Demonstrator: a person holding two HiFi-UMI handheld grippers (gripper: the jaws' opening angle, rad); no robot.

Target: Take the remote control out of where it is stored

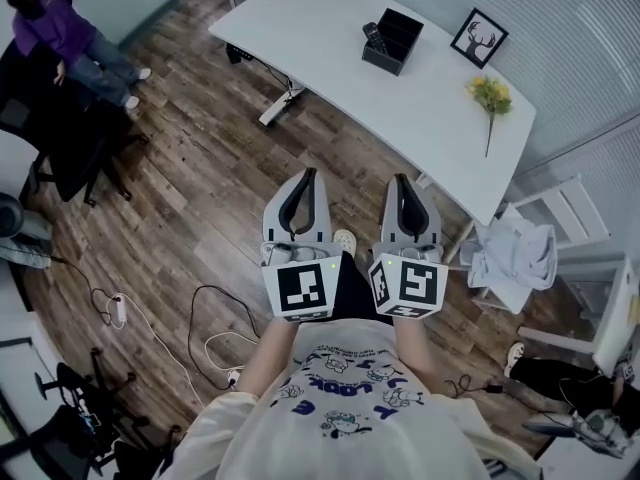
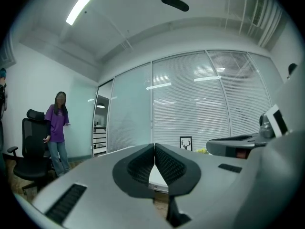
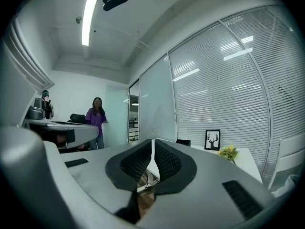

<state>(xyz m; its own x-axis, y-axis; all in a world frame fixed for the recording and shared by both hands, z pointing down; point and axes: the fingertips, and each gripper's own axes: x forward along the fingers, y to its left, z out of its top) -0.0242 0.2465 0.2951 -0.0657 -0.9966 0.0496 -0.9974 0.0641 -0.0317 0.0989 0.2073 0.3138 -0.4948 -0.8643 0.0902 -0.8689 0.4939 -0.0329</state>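
The remote control [image 1: 374,36] is dark and stands upright in a black open box [image 1: 394,42] on the white table [image 1: 330,28], far ahead of both grippers. My left gripper [image 1: 308,174] and right gripper [image 1: 402,179] are held side by side close to my body, over the wooden floor and short of the table. Each has its jaws shut with the tips touching and nothing between them, as the left gripper view [image 2: 154,147] and the right gripper view [image 3: 152,142] show. The black box [image 3: 183,142] peeks out just behind the right gripper's jaws.
A framed deer picture [image 1: 478,38] and yellow flowers [image 1: 490,96] sit on the table right of the box. A person in purple [image 1: 55,28] stands by a black chair [image 1: 70,138] at the far left. A white chair with clothing [image 1: 515,253] is on the right; cables [image 1: 215,343] lie on the floor.
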